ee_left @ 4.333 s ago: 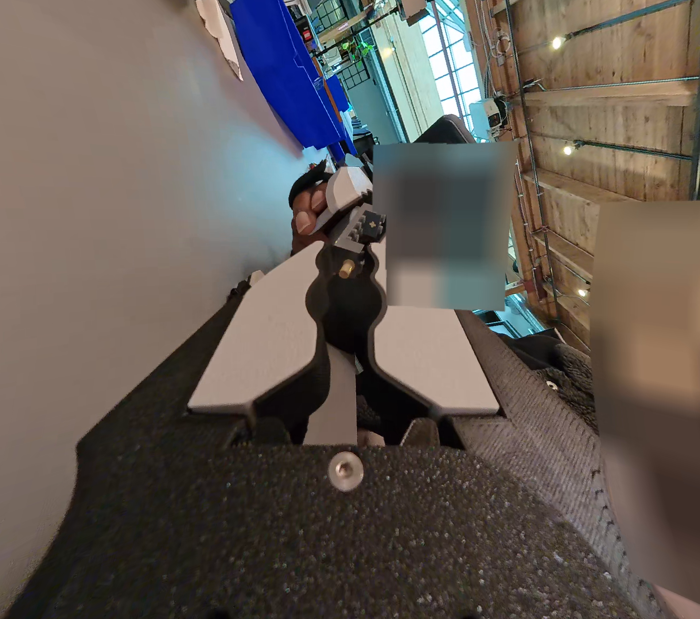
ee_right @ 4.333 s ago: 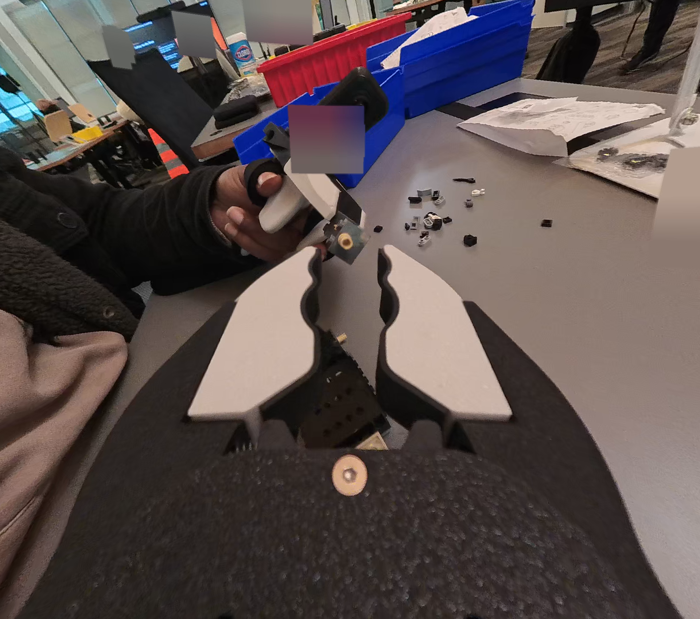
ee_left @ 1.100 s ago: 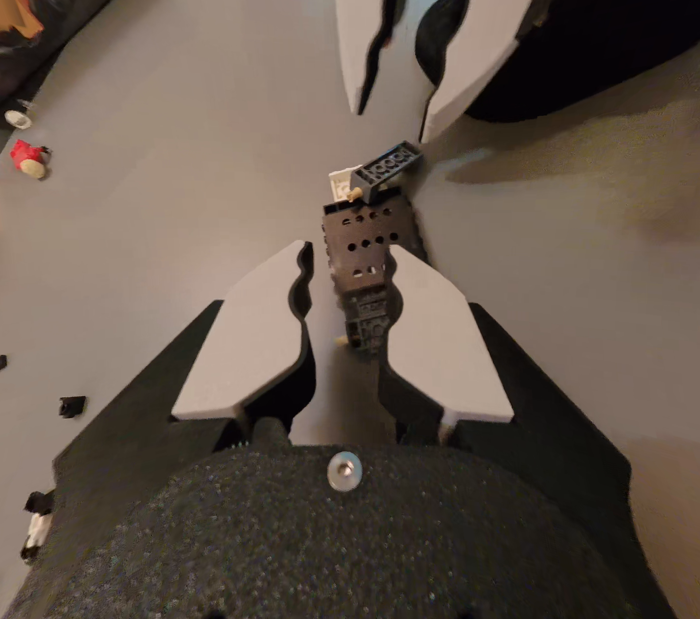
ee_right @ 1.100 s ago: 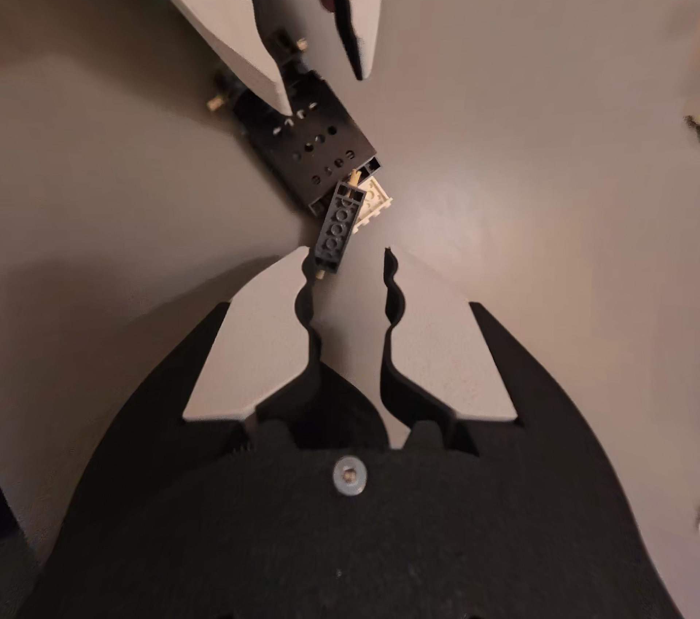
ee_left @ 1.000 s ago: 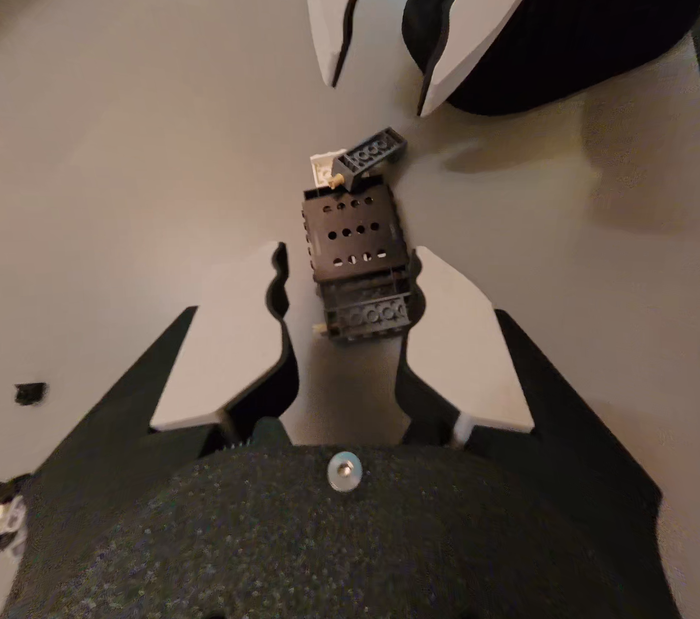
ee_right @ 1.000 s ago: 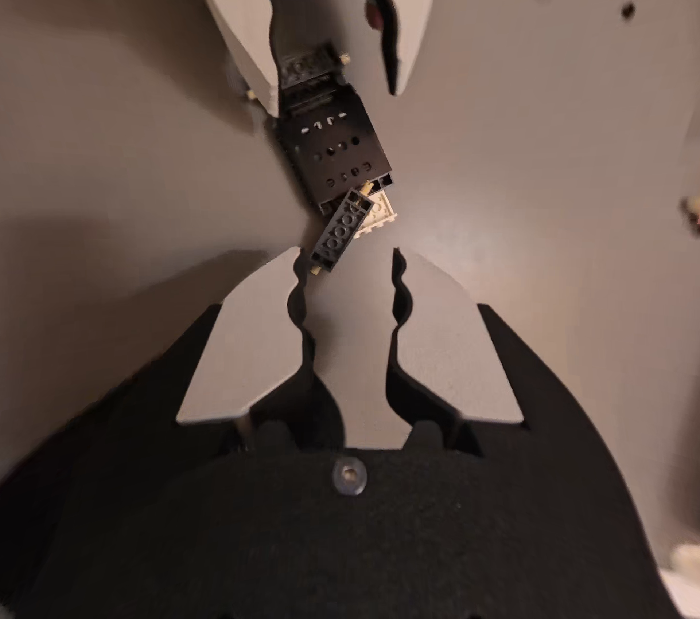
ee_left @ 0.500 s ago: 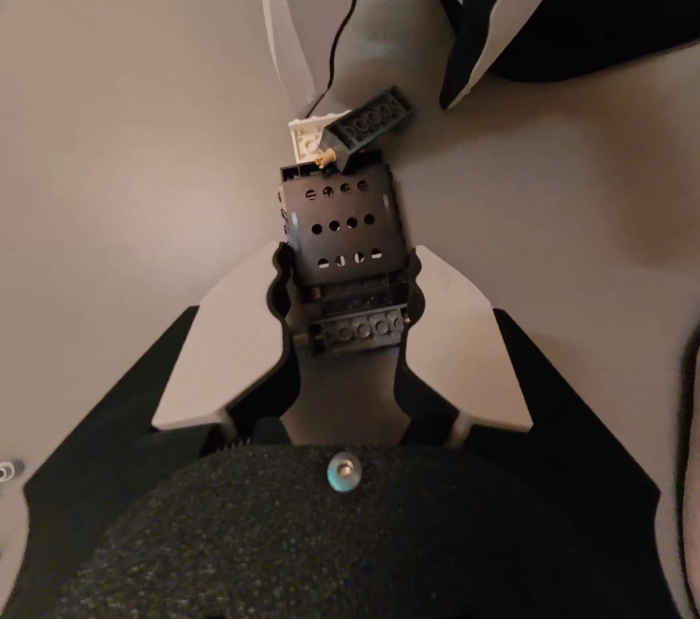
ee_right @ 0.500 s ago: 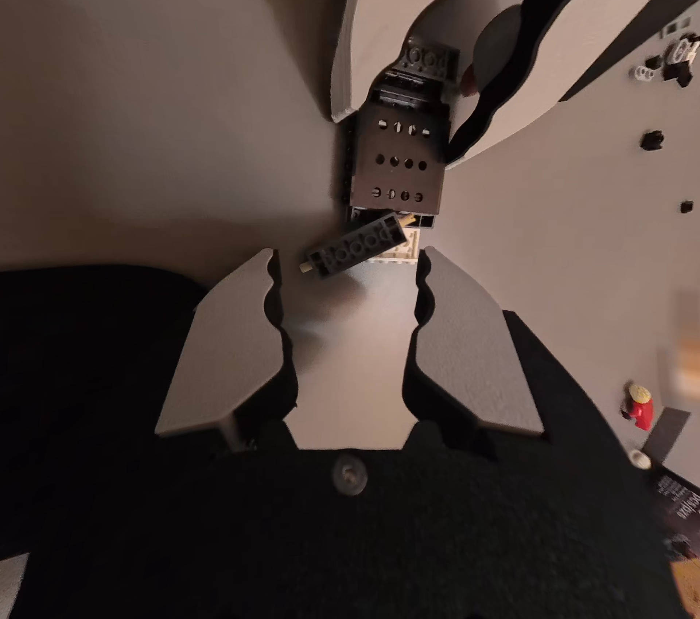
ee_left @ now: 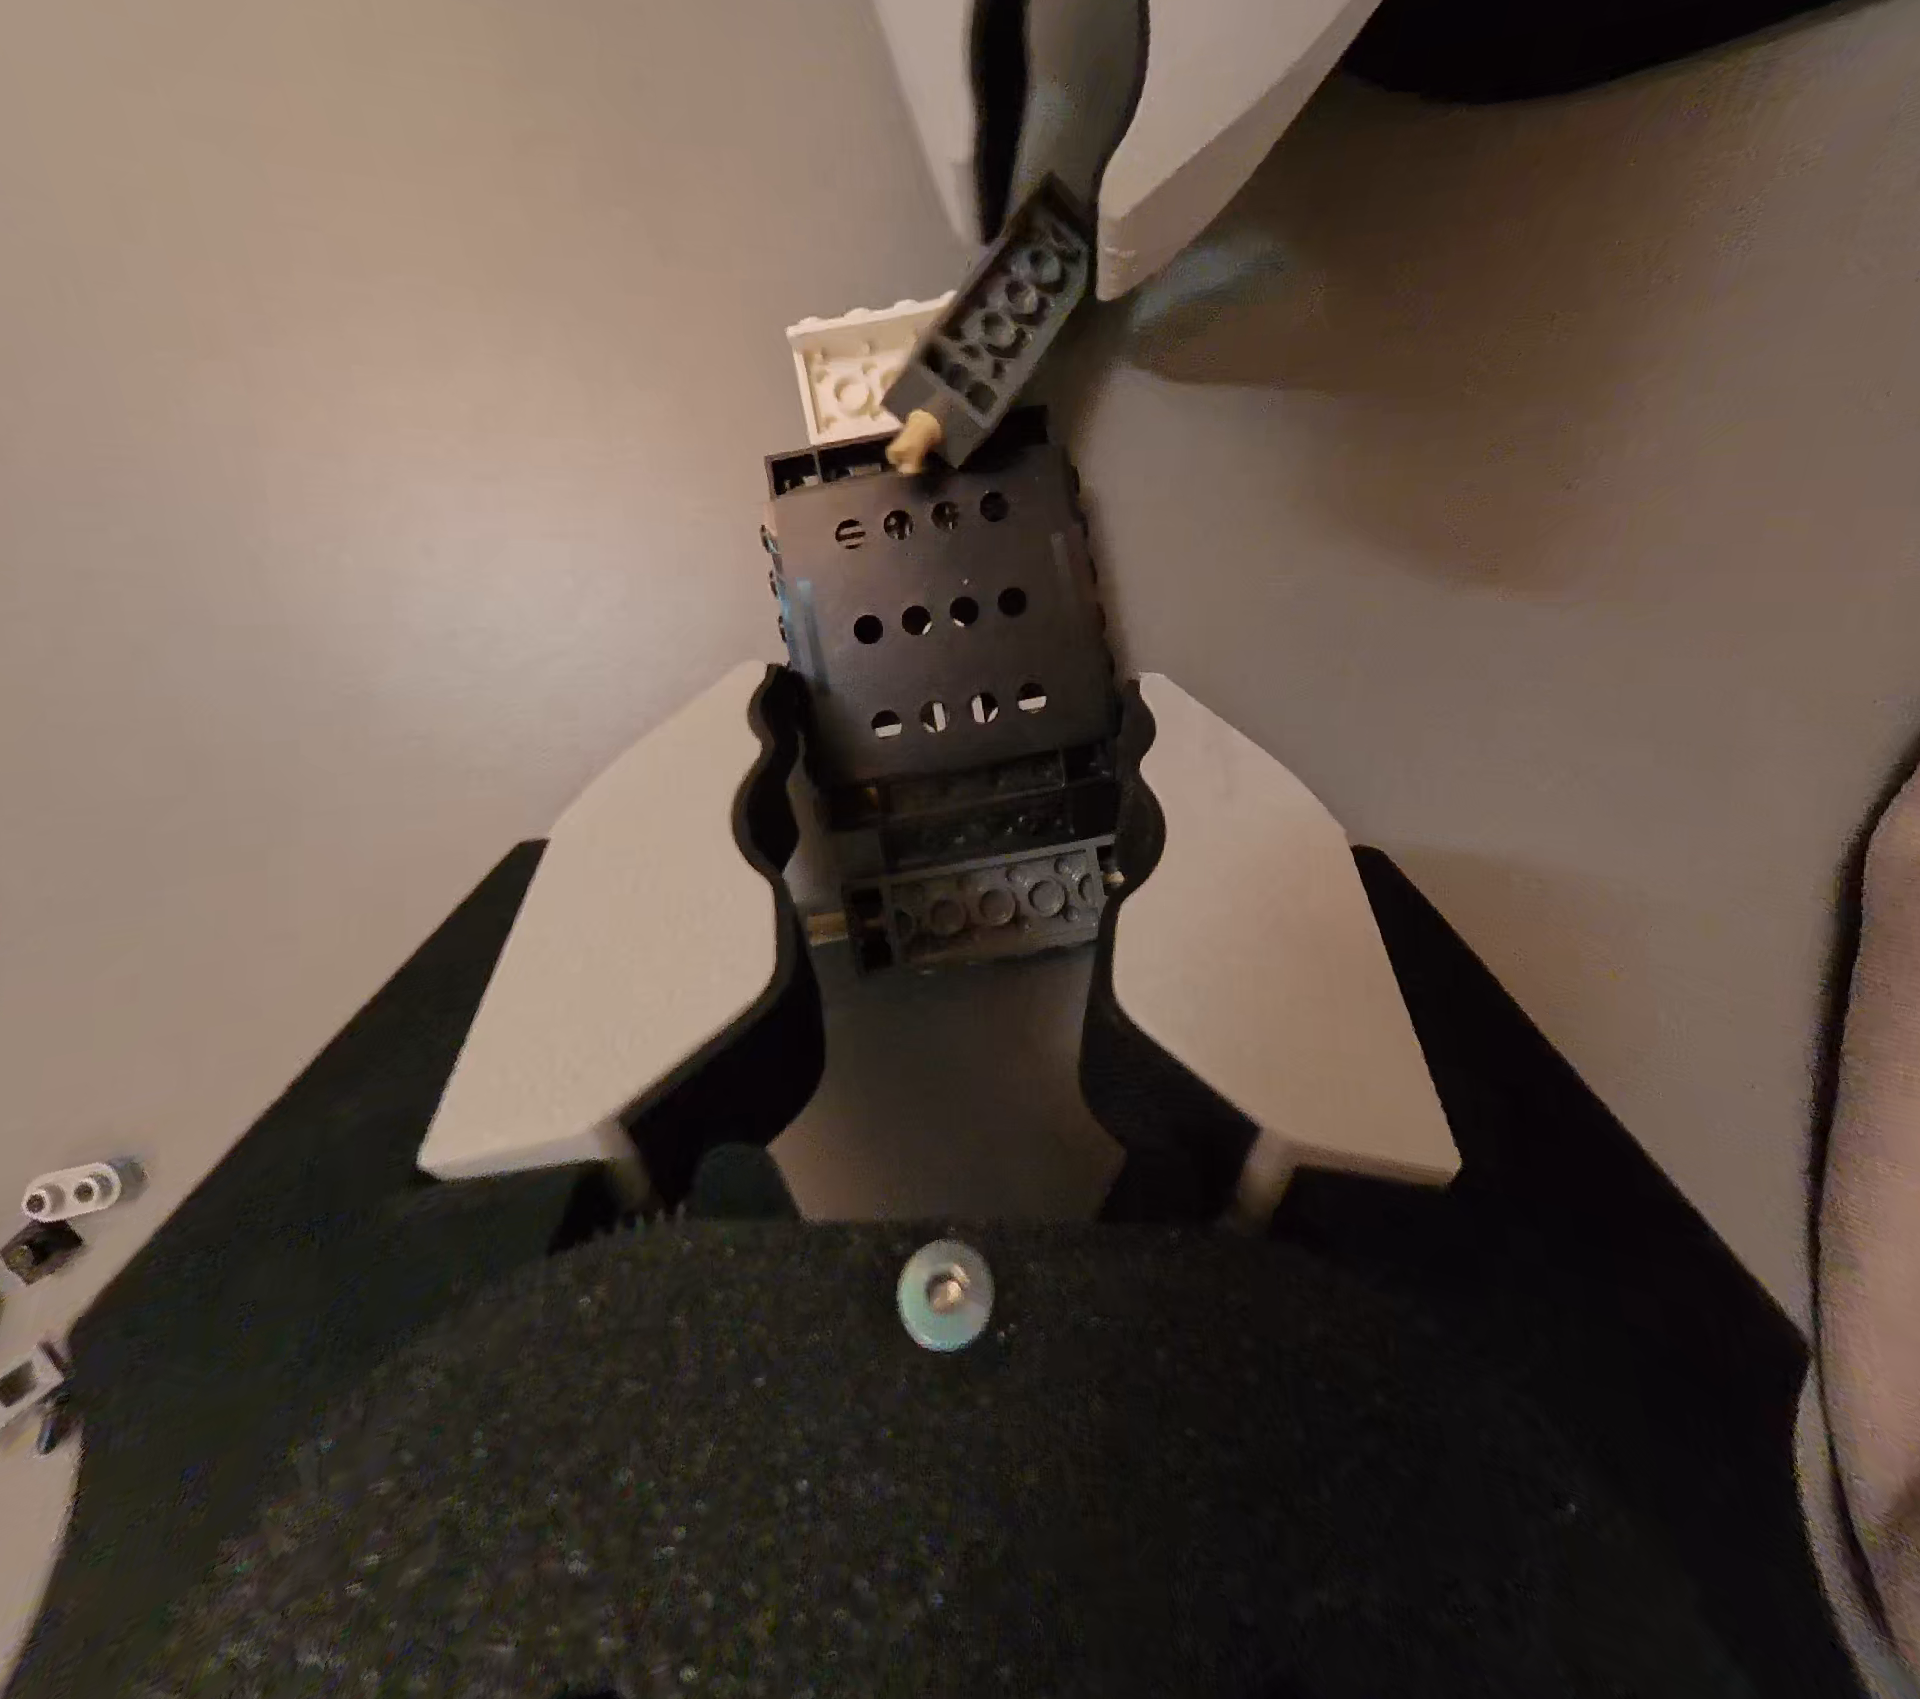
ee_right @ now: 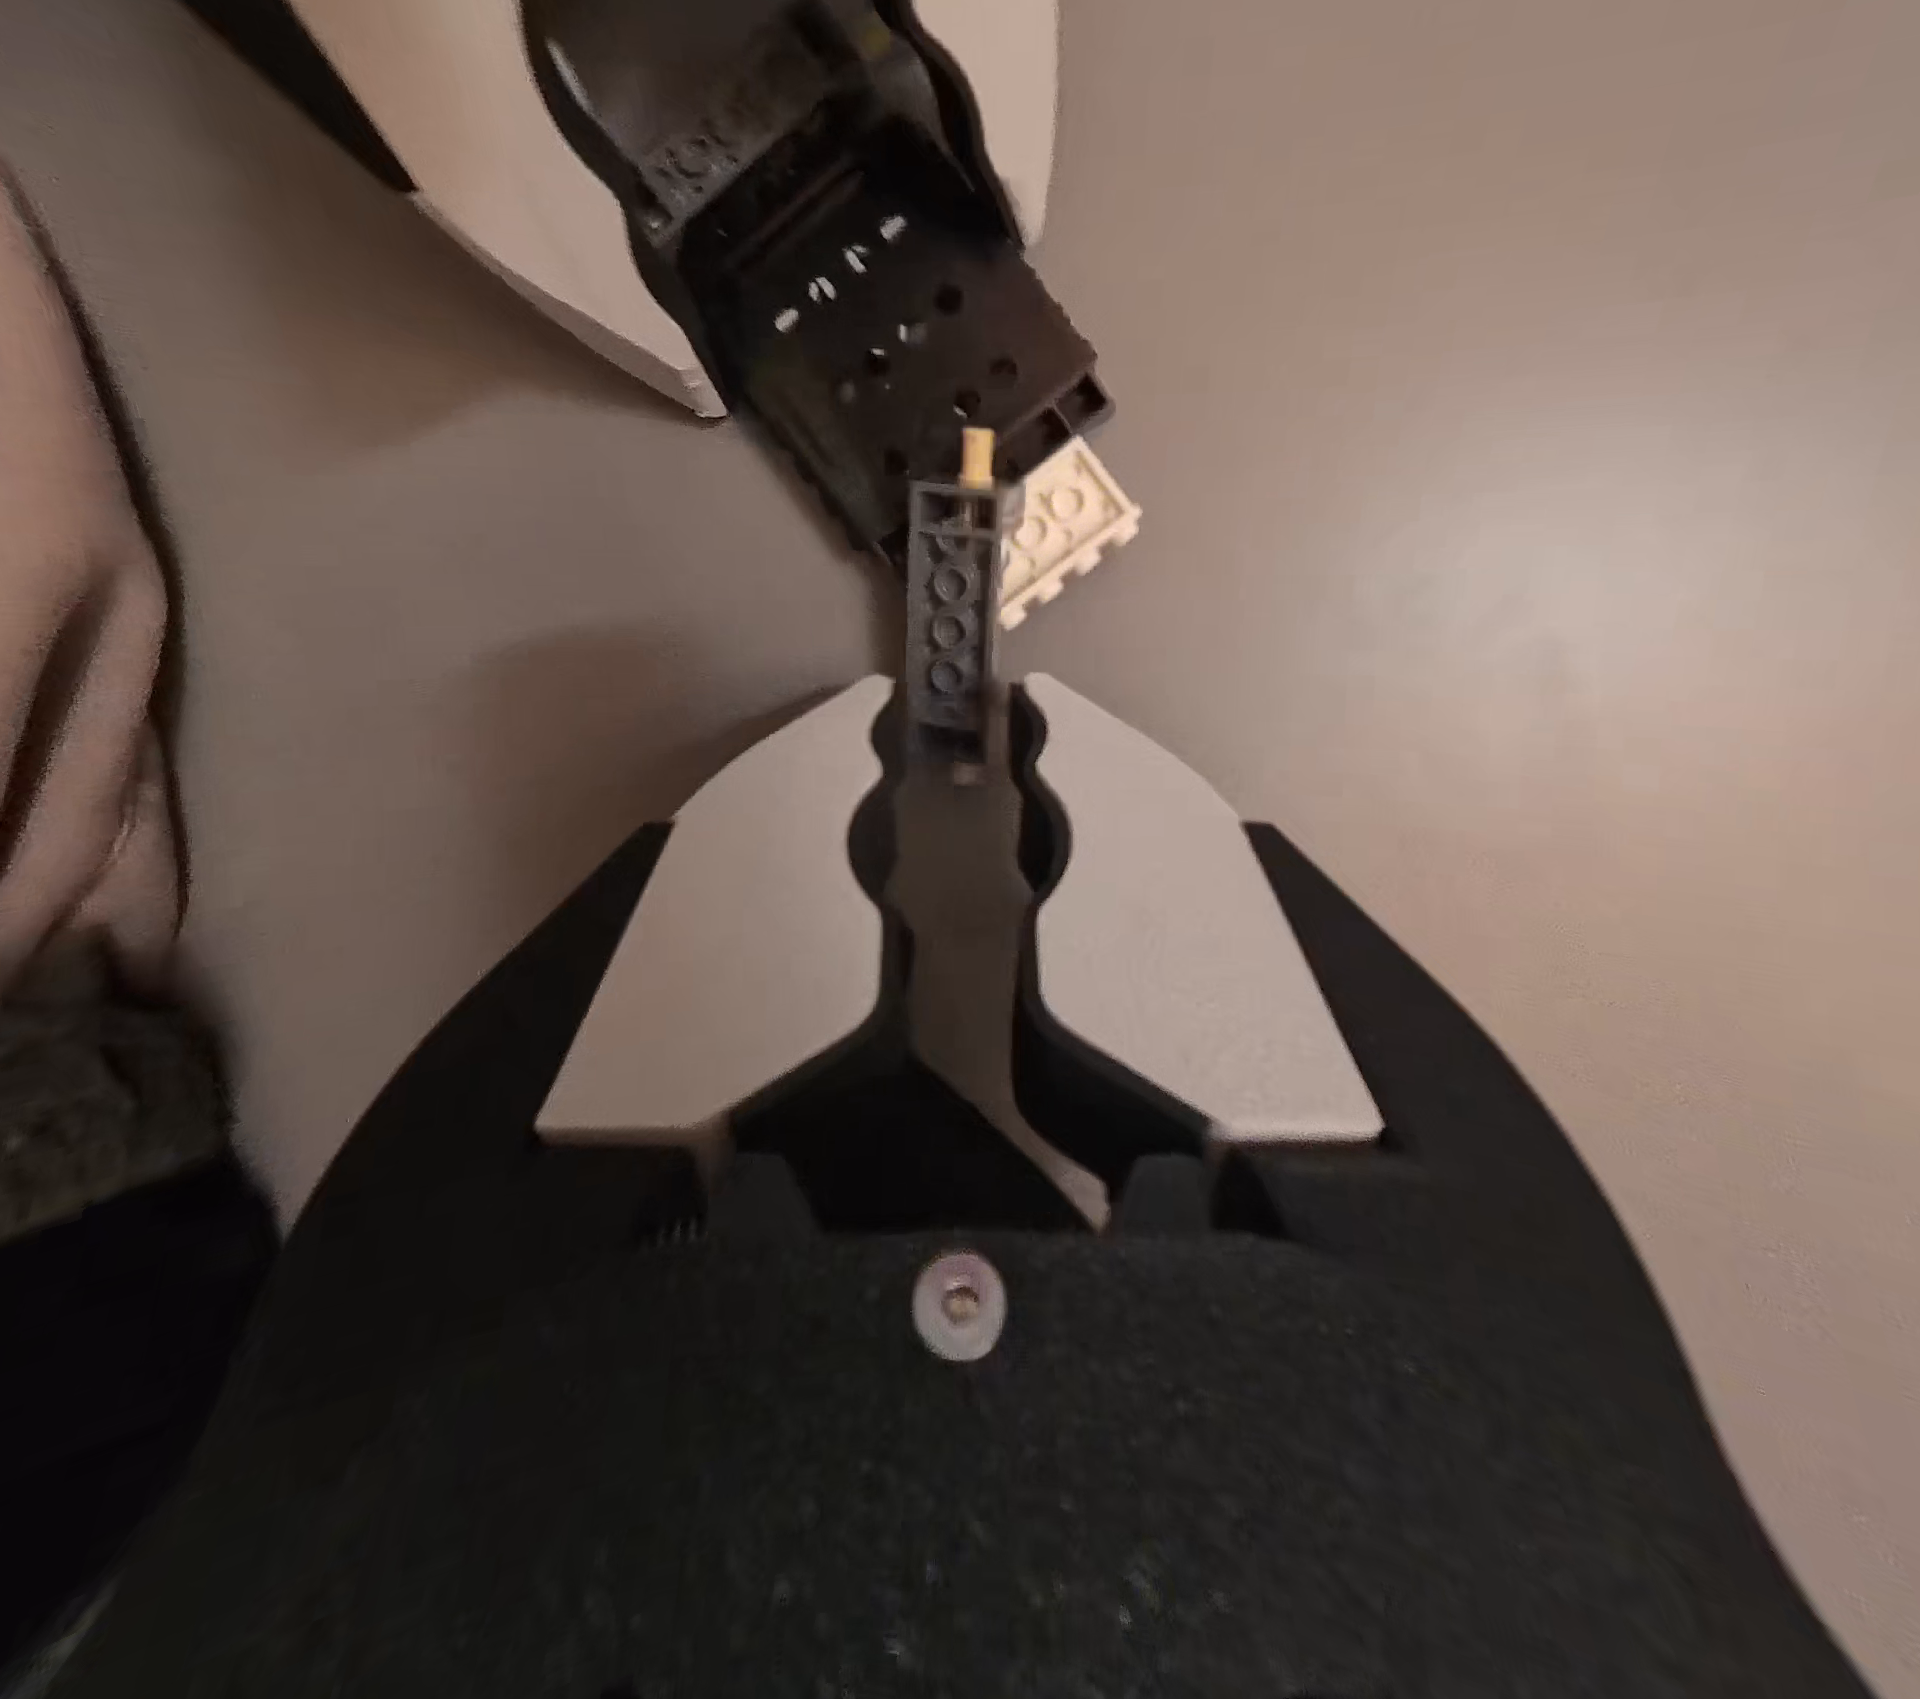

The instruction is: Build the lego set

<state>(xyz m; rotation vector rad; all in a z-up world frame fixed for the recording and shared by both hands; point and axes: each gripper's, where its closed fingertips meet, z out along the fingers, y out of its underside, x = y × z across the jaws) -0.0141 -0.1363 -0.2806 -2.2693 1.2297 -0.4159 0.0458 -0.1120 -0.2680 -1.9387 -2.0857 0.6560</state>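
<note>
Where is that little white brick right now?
The white brick sits at the black block's far end in the left wrist view, partly under the grey brick.

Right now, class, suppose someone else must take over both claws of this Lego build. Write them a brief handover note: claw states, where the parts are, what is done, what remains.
Left claw: shut on the black perforated assembly, gripping its near end on the grey table.
Right claw: shut on the dark grey brick, which carries a tan pin at its far end.
A white plate sticks out from the assembly's far end, beside the brick.
Done: both parts gripped, the pin tip at the assembly's edge.
Left: seat the brick on the assembly; whether the pin has entered a hole cannot be told.
</note>
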